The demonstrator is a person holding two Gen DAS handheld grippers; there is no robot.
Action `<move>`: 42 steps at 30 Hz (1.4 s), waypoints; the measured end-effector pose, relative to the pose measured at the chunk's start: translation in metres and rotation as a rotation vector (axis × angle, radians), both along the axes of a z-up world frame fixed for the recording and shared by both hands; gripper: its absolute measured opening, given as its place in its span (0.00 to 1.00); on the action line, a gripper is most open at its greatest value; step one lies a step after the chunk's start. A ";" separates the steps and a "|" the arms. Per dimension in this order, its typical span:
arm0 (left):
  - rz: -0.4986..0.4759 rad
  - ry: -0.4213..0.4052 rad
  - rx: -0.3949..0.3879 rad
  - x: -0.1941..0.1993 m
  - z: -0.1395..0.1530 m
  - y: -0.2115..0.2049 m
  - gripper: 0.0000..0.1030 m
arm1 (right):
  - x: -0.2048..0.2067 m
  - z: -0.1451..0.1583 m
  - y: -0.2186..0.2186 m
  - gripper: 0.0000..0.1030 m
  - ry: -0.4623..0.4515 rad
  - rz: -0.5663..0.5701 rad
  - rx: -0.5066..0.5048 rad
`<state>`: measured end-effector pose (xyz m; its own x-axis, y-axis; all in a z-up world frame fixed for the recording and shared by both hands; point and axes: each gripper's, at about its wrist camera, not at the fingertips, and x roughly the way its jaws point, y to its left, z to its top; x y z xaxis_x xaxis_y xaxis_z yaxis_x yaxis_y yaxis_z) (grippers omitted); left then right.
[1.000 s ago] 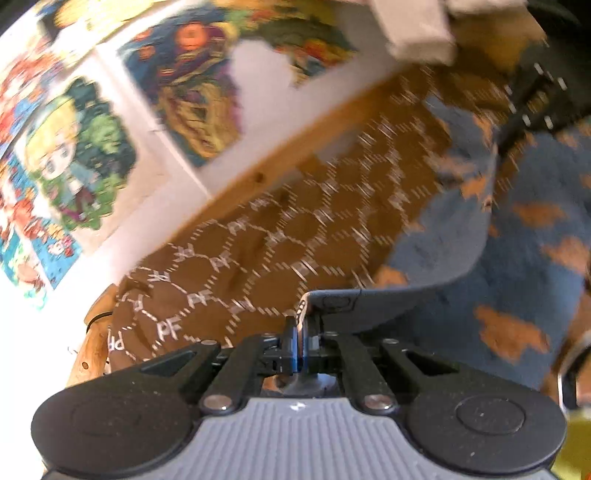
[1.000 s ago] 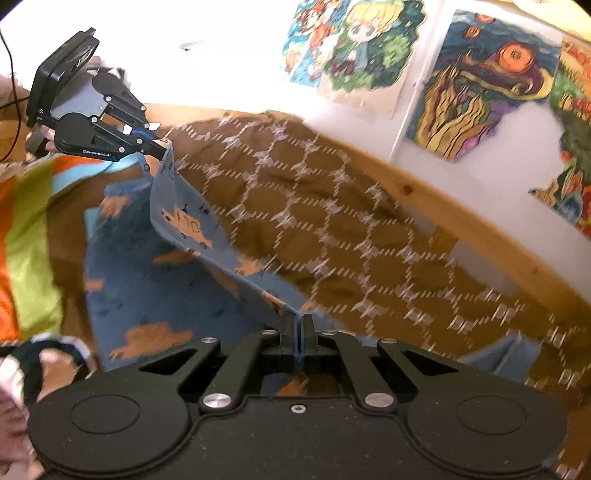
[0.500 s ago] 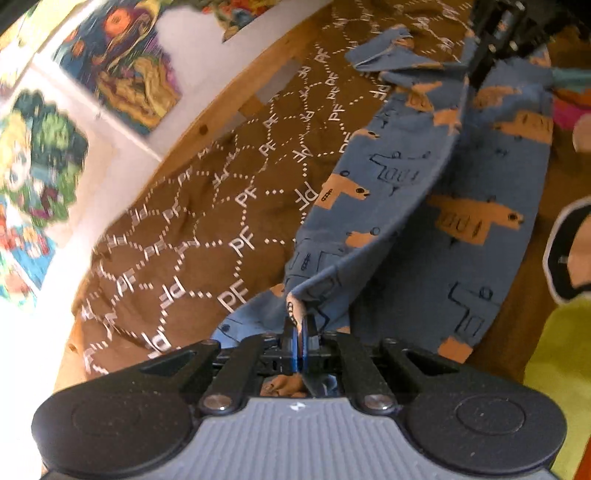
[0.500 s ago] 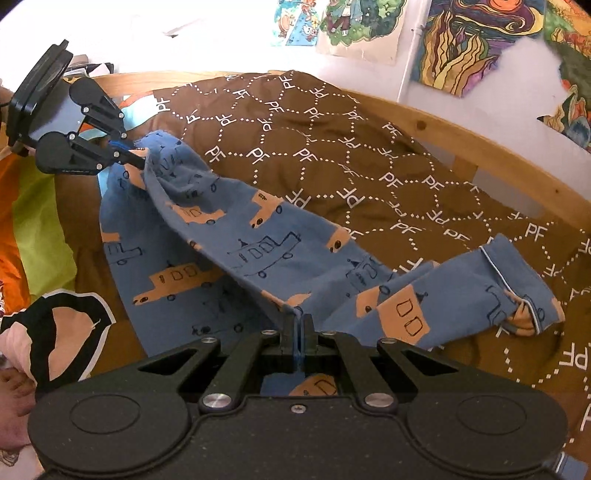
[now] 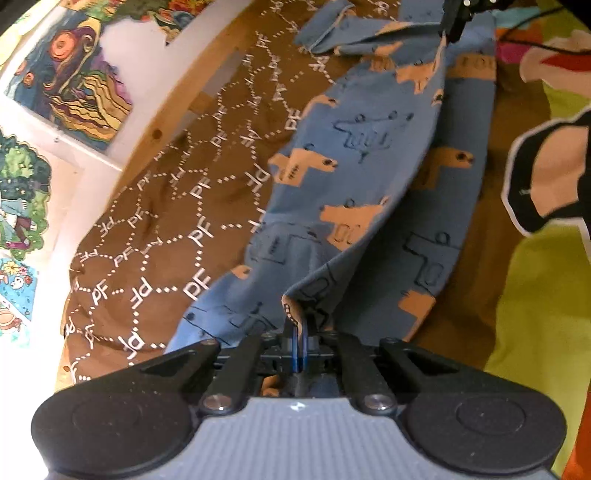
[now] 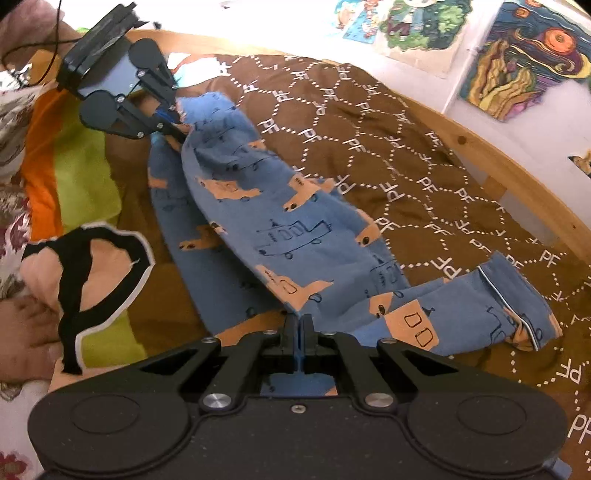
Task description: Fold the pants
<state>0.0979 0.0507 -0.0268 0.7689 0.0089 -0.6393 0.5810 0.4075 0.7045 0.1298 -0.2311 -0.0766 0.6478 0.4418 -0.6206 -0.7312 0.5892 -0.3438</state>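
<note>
Blue pants (image 5: 369, 177) with orange vehicle prints lie stretched over a brown bedspread (image 5: 192, 206). My left gripper (image 5: 300, 332) is shut on one end of the pants. My right gripper (image 6: 299, 325) is shut on the pants' edge near the other end. The pants (image 6: 280, 229) sag between the two, one layer folded over the other. A leg cuff (image 6: 517, 306) with white piping lies bunched to the right. The left gripper also shows in the right wrist view (image 6: 177, 125), and the right gripper at the top of the left wrist view (image 5: 454, 22).
A wooden bed rail (image 6: 498, 147) runs along the wall with posters (image 6: 524, 62). A green and orange blanket (image 6: 85, 173) with a black-outlined print (image 6: 92, 266) lies beside the pants. A person's bare foot (image 6: 26, 328) rests at the left edge.
Both grippers have come down with the pants, which now drape lower over the bed, the upper layer settling onto the lower one. The left gripper has moved closer to the right one.
</note>
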 end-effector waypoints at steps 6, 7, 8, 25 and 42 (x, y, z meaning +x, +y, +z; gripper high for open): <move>0.004 0.020 0.010 -0.003 -0.007 0.002 0.02 | -0.011 -0.012 0.006 0.00 0.008 0.043 -0.048; 0.005 0.022 0.009 -0.002 -0.007 0.002 0.02 | -0.013 -0.015 0.006 0.00 0.015 0.045 -0.049; 0.007 0.024 0.008 -0.003 -0.007 0.002 0.02 | -0.014 -0.017 0.007 0.00 0.017 0.047 -0.052; 0.030 0.039 -0.023 -0.005 -0.006 0.004 0.02 | -0.021 -0.018 0.005 0.00 0.029 0.072 -0.068; 0.579 -0.033 -0.553 -0.003 0.057 0.052 0.39 | -0.030 -0.003 -0.004 0.57 0.037 -0.193 0.167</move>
<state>0.0954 0.1028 0.0304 0.7578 0.1006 -0.6447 0.1531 0.9330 0.3256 0.0993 -0.2349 -0.0796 0.7081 0.4107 -0.5744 -0.6103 0.7651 -0.2053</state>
